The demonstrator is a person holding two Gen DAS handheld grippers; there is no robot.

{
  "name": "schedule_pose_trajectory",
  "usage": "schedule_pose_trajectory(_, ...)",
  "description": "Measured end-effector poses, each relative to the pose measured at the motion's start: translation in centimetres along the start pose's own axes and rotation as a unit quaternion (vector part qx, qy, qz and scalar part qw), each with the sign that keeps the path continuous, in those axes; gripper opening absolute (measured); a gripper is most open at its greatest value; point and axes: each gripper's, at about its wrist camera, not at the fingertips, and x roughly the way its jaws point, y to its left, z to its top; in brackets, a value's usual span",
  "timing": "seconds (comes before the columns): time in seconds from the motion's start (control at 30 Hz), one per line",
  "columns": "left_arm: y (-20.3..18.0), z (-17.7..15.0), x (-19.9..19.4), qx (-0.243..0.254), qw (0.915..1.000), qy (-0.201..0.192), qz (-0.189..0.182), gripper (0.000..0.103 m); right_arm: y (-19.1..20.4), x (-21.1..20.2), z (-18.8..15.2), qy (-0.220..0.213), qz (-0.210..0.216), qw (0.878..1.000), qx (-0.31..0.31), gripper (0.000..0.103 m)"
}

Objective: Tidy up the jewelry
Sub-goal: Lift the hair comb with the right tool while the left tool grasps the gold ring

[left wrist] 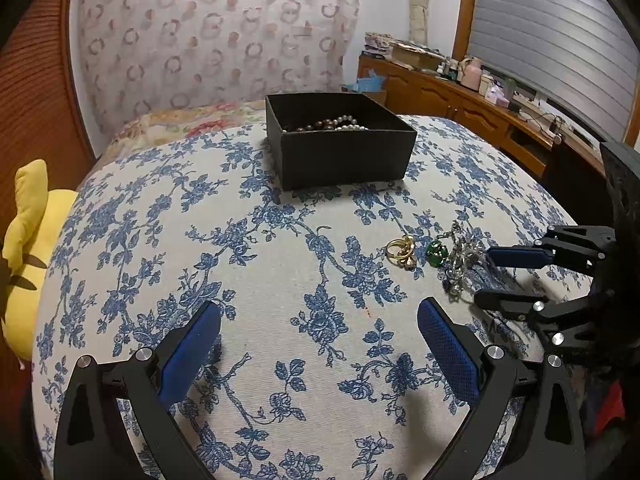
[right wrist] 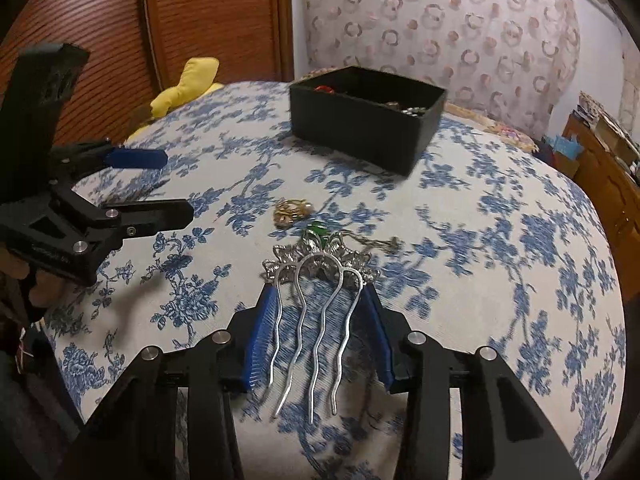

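Observation:
A silver hair comb [right wrist: 316, 304] with an ornate top lies between the blue pads [right wrist: 262, 332] of my right gripper [right wrist: 320, 290], which is shut on its outer prongs, with the prongs pointing back at the camera. In the left wrist view the right gripper [left wrist: 486, 278] sits at the silver piece [left wrist: 460, 264]. Just beyond lie a green stone [right wrist: 318, 229] [left wrist: 436, 252] and a gold ring cluster [right wrist: 290, 212] [left wrist: 402, 252]. A black box [left wrist: 344, 160] [right wrist: 360, 136] holding bead strings [left wrist: 332, 124] stands farther back. My left gripper [left wrist: 320, 320] [right wrist: 172, 184] hangs open over bare cloth.
Everything rests on a bed with a blue floral cover [left wrist: 240, 260]. A yellow plush toy [left wrist: 28, 240] [right wrist: 188, 84] lies at the bed's left edge by a wooden slatted door [right wrist: 200, 20]. A cluttered wooden cabinet [left wrist: 460, 96] runs along the right wall.

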Motion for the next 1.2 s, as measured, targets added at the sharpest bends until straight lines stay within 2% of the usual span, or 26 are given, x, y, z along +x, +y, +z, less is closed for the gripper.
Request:
schedule_pose_trajectory(0.33, -1.8, 2.0, 1.0, 0.013, 0.9993, -0.001, -0.034, 0.095, -2.6, -2.5, -1.1, -0.028, -0.008, 0.999, 0.027, 0.046)
schedule_pose_trajectory(0.57, -3.4, 2.7, 3.0, 0.03, 0.9972, 0.028, -0.062, 0.059, -3.5, -3.4, -1.9, -0.037, -0.017, 0.999, 0.033, 0.046)
schedule_pose_trajectory(0.7, -4.3, 3.2, 4.2, 0.044, 0.9961, 0.04, -0.065, 0.048, -3.9, -3.6, -2.2, -0.038, -0.018, 0.998, 0.037, 0.046)
schedule_pose_trajectory(0.97, -4.9, 3.2, 4.8, 0.052, 0.9956, 0.048, -0.062, 0.045, -5.4, -5.3, -2.0, -0.058, -0.019, 0.997, 0.053, 0.046)
schedule_pose_trajectory(1.2, -5.4, 3.4, 5.2, 0.063, 0.9952, 0.044, -0.06, 0.043, -5.7, -5.2, -2.0, -0.058, -0.021, 0.996, 0.059, 0.046)
